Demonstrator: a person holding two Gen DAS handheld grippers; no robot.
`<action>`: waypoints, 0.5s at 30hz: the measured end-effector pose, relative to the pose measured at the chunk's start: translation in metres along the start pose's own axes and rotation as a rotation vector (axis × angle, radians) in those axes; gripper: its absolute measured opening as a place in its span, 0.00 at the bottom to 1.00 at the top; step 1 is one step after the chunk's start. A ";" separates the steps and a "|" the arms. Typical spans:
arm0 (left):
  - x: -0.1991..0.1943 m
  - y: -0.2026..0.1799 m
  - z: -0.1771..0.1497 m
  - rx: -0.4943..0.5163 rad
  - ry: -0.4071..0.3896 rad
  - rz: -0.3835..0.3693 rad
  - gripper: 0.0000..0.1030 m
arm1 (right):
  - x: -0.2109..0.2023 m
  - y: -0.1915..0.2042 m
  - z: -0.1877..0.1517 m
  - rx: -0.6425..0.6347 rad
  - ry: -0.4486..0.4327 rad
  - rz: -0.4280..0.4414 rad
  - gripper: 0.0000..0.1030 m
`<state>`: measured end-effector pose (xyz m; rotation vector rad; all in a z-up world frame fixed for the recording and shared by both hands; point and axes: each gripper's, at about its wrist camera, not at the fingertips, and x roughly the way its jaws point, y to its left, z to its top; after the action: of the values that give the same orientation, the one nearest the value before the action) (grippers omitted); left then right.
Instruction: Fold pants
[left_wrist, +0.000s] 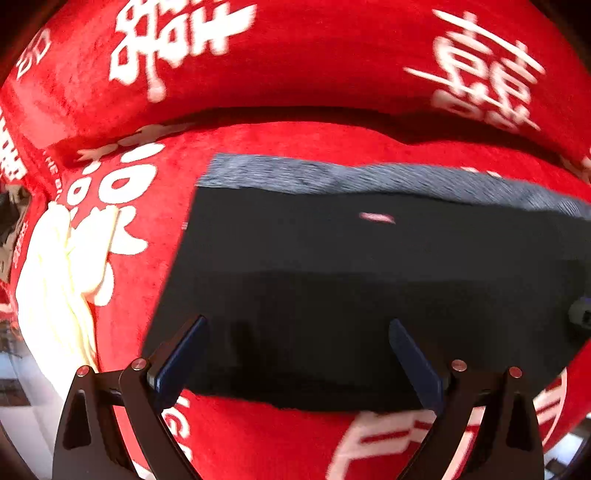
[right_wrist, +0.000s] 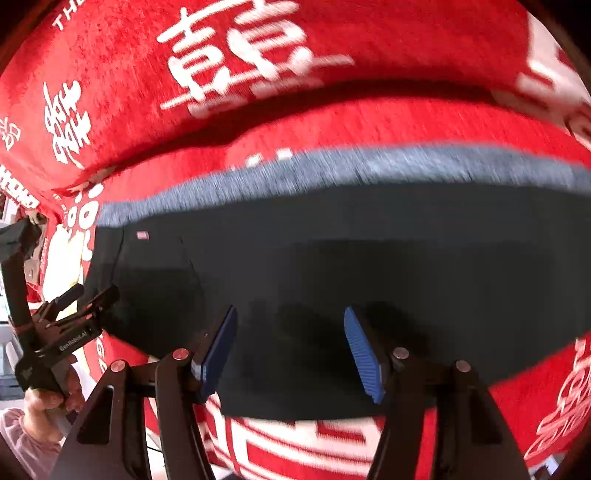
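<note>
Dark pants (left_wrist: 369, 266) lie flat on a red blanket (left_wrist: 295, 74), with a grey band (left_wrist: 369, 177) along their far edge and a small pink label (left_wrist: 376, 218). My left gripper (left_wrist: 297, 321) hovers open over their near left part, nothing pinched between the blue pads. In the right wrist view the same pants (right_wrist: 369, 251), grey band (right_wrist: 332, 170) and label (right_wrist: 142, 235) fill the middle. My right gripper (right_wrist: 290, 309) stands open above the near edge, its pads clear of the cloth. The left gripper (right_wrist: 96, 291) shows at the pants' left end, held by a hand (right_wrist: 48, 398).
The red blanket (right_wrist: 295, 122) with white characters covers a seat and a raised back cushion behind the pants. A cream cloth (left_wrist: 55, 288) lies to the left of the pants, near the blanket's left edge. A pink sleeve (right_wrist: 22, 439) shows at the lower left.
</note>
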<state>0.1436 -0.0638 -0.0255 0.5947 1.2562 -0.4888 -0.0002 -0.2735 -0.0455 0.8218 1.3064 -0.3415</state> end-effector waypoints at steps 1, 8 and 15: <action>-0.002 -0.008 -0.002 0.017 -0.002 -0.002 0.96 | 0.000 -0.004 -0.003 0.012 0.012 -0.001 0.63; -0.016 -0.057 -0.014 0.054 0.030 -0.026 0.96 | -0.019 -0.038 -0.031 0.061 0.025 0.037 0.63; -0.024 -0.081 -0.017 0.053 0.058 -0.010 0.96 | -0.030 -0.049 -0.028 0.005 0.035 0.053 0.63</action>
<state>0.0735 -0.1128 -0.0177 0.6518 1.3051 -0.5177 -0.0597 -0.2937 -0.0351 0.8684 1.3142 -0.2893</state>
